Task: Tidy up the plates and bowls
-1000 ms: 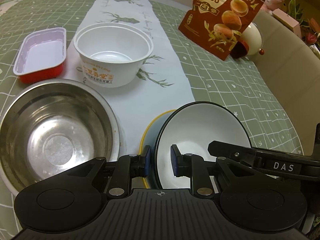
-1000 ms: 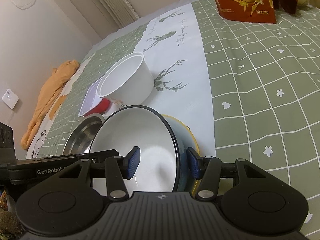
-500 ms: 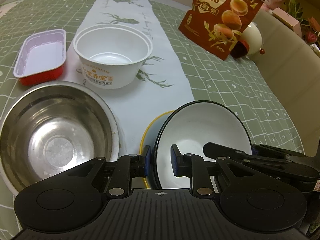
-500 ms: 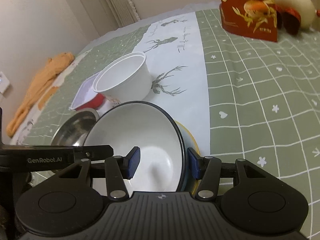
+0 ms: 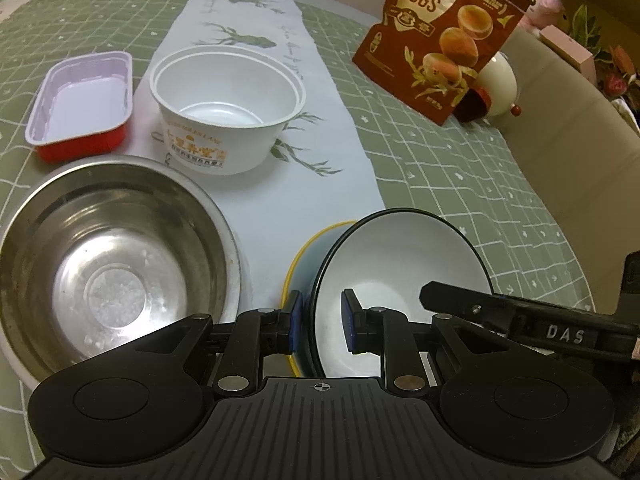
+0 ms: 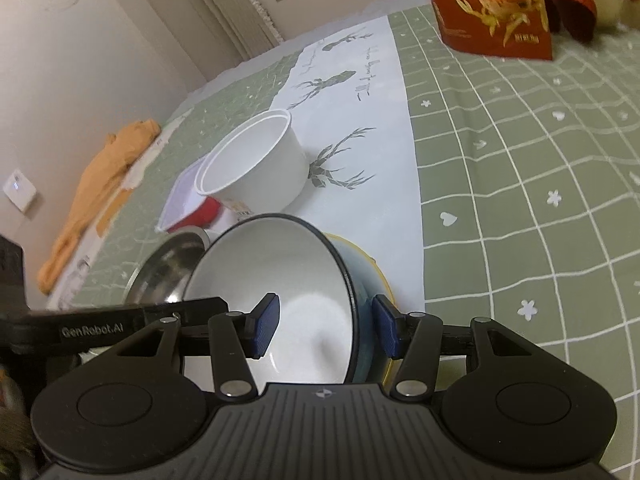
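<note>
While I hold both tongs over the near edge of the table [image 5: 460, 184], the two of them meet at the same bowl. My left gripper [image 5: 319, 326] is closed on the left wall of the white bowl with a dark rim [image 5: 400, 264]: one blue pad is outside the wall and the other is inside. This bowl sits tilted inside a blue bowl with a yellow rim [image 5: 304, 256], which shows only as a crescent on the left side. In the right wrist view, my right gripper [image 6: 326, 330] has one pad inside the white bowl [image 6: 280, 264] and the other pad outside the blue bowl [image 6: 366, 276], so its jaws stand around both walls together. I cannot tell for sure if these pads press the walls or only stand beside them.

To the left of the bowls, near, there is a large steel bowl [image 5: 112, 264]. Behind it, farther, a white plastic bowl [image 5: 228, 108] with orange print stands on the white runner with deer drawings [image 5: 256, 20]. Left of this one lies a red tray with a white inside [image 5: 82, 100]. Far on the right a red quail eggs bag [image 5: 444, 36] stands upright on the green checked cloth. An orange cloth [image 6: 104, 176] lies at the far left edge.
</note>
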Tool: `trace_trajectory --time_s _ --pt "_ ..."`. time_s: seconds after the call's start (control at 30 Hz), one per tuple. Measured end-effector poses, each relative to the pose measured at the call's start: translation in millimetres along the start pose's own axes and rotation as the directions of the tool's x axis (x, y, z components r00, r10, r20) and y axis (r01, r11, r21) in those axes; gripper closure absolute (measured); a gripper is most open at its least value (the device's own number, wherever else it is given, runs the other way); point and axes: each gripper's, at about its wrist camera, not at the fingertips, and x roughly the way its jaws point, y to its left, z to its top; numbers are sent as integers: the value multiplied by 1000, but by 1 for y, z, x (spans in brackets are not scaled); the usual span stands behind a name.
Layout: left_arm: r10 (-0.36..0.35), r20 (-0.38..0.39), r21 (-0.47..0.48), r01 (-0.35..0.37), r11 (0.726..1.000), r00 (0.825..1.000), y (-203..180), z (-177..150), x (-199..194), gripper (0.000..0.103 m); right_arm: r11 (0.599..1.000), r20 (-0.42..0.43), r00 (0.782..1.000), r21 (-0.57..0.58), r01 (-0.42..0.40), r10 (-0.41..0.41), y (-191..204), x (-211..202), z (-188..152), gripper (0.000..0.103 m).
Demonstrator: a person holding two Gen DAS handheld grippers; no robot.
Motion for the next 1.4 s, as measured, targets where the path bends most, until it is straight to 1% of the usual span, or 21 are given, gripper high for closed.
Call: trace_trajectory --time_s 0.1,0.3,0.43,0.5,0.57,0.73,0.8,0.83,1.0,1.13,1.27,1.33,1.37,1.4 --pt "-3 1 3 3 1000 1000 0 -1 -2 80 999 -7 1000 35 -23 23 -5 0 1 51" --pt "-5 11 5 5 1000 1000 0 -1 -5 80 998 -9 999 58 -40 40 -9 -4 1 52" --pt "11 40 13 -11 1000 999 0 1 -11 80 998 16 999 55 -39 38 -10 -11 1 51" --pt "11 45 9 -11 1000 999 1 2 -13 80 997 25 998 54 -52 51 -10 -13 2 50" --pt "27 57 17 -28 999 998 0 2 -15 80 998 34 999 52 -32 31 -10 -15 1 50" --pt "100 82 46 -104 994 992 -2 0 -16 80 998 74 996 47 52 -56 -12 -18 1 50" --pt "102 71 44 -105 993 992 0 0 -14 79 996 76 994 38 75 -78 -12 -17 -1 49" --pt "101 64 43 -104 994 993 1 0 -12 78 996 65 995 35 77 -79 -12 -13 -2 48" --pt "113 40 35 -114 993 993 4 1 -2 70 996 -23 996 15 86 -86 -9 12 -12 47" --pt "109 14 46 -110 993 994 3 3 10 73 997 -88 995 38 60 -56 -10 29 -18 48" --pt "85 -25 78 -83 993 996 -2 5 24 71 998 -125 992 55 12 -5 -12 37 -21 48" --pt "91 -30 93 -87 992 995 -5 5 29 71 998 -145 989 50 -25 32 -10 39 -23 46" --pt "94 -31 97 -90 991 995 -6 4 31 71 999 -152 988 40 -33 39 -8 41 -23 46" --pt "92 -35 95 -88 992 995 -6 4 33 71 999 -150 988 24 -25 28 -5 41 -24 46"
